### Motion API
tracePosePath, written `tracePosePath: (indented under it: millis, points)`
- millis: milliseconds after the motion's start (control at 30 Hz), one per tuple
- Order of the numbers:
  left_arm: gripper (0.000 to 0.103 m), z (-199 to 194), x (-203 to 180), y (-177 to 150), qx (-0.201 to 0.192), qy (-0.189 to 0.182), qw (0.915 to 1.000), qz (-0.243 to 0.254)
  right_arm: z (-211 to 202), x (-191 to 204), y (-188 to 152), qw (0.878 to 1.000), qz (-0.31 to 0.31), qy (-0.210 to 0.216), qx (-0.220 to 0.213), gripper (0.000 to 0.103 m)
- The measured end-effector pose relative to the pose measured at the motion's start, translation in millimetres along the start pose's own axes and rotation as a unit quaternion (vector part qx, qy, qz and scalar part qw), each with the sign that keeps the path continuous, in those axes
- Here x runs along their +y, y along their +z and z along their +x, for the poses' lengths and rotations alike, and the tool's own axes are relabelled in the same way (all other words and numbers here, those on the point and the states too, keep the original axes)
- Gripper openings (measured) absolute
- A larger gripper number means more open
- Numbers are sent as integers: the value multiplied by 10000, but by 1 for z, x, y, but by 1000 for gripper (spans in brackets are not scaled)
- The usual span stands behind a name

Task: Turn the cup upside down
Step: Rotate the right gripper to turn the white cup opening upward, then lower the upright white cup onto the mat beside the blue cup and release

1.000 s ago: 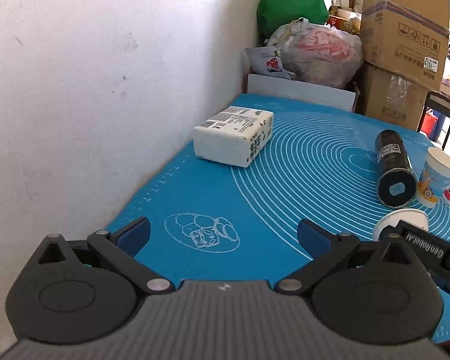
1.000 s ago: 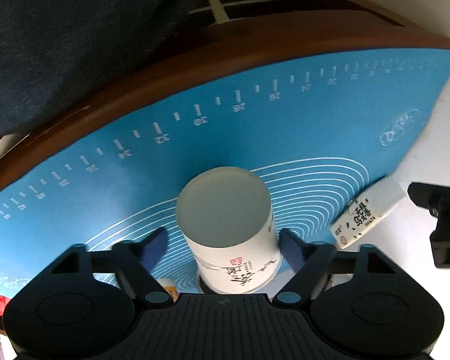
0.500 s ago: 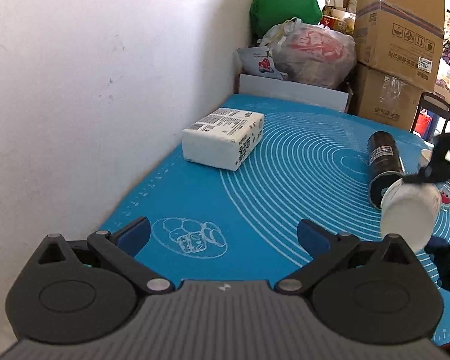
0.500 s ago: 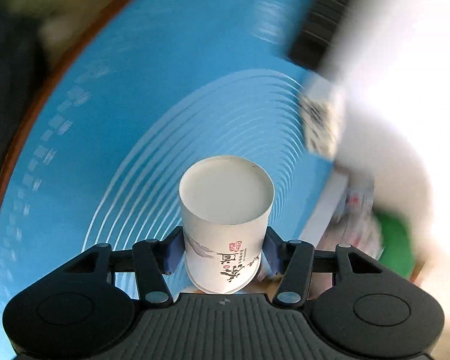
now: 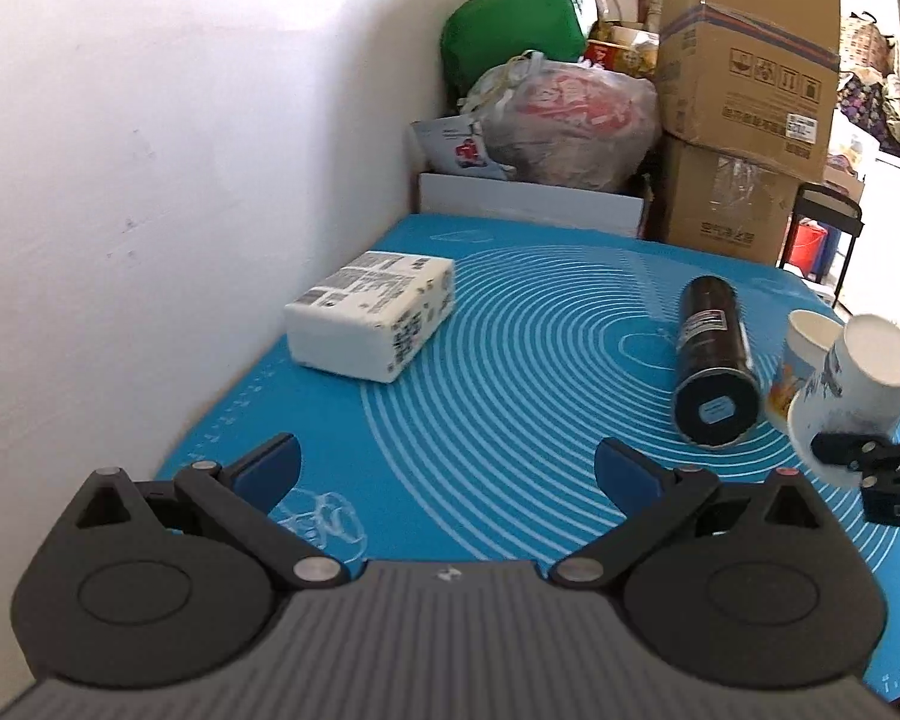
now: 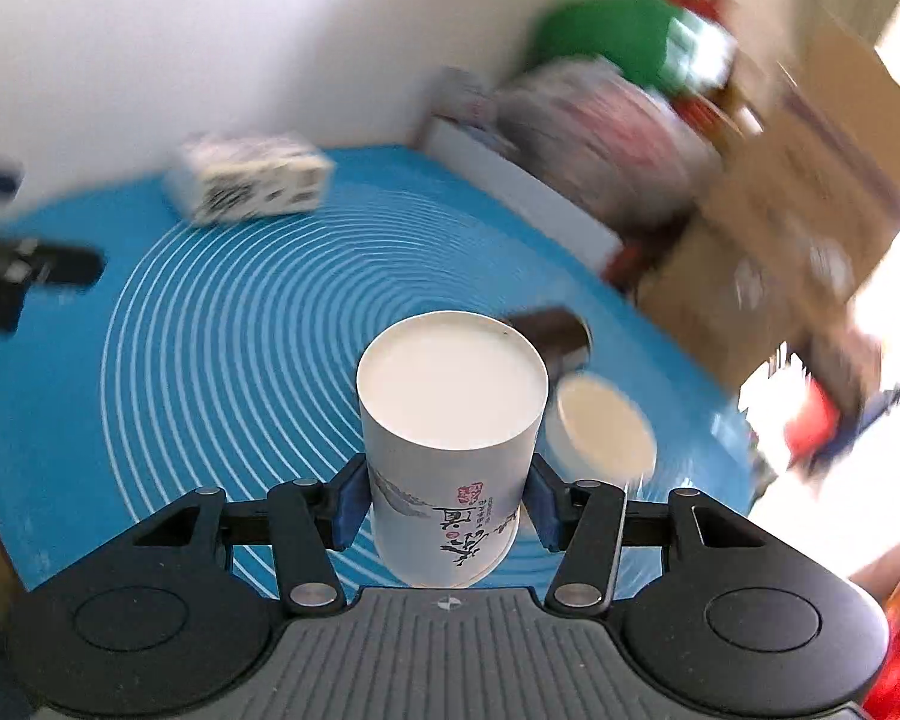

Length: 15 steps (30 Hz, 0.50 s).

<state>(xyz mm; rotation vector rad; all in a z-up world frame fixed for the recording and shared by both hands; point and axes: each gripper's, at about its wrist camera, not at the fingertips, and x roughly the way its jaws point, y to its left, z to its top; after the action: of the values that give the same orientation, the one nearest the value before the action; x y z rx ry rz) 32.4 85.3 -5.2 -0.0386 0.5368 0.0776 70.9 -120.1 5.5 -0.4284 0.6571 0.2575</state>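
Observation:
My right gripper (image 6: 447,507) is shut on a white paper cup (image 6: 450,456) with black calligraphy, holding it off the blue mat (image 6: 222,324) with its flat closed base toward the camera. The held cup also shows in the left wrist view (image 5: 852,390), tilted in the air at the far right with the right gripper's fingers (image 5: 858,456) around it. My left gripper (image 5: 447,468) is open and empty, low over the mat's near left part (image 5: 510,408).
A second paper cup (image 6: 600,432) stands just right of the held one; it shows in the left wrist view (image 5: 801,354) too. A black can (image 5: 714,360) lies on its side nearby. A white tissue pack (image 5: 372,312) lies by the wall. Boxes (image 5: 744,120) and bags (image 5: 570,120) stand behind the table.
My right gripper closed on the cup, lifted it from the mat and swung round with it; the view turned from the table edge toward the wall and boxes. The left gripper barely moved.

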Motion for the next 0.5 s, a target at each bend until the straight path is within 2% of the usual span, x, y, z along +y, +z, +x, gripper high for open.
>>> tracePosePath:
  millis: [100, 167, 333, 500]
  points:
    - [103, 3, -10, 0, 6, -91, 9999, 74, 15, -17, -22, 9961, 877, 52, 70, 51]
    - [103, 4, -15, -1, 15, -130, 9998, 125, 20, -24, -38, 9922, 1238, 64, 121, 51]
    - [102, 6, -25, -4, 76, -178, 9996, 216, 24, -32, -58, 9887, 1482, 64, 230, 51]
    - [103, 10, -33, -7, 178, -224, 9992, 288, 31, -39, -57, 9845, 1718, 182, 297, 54]
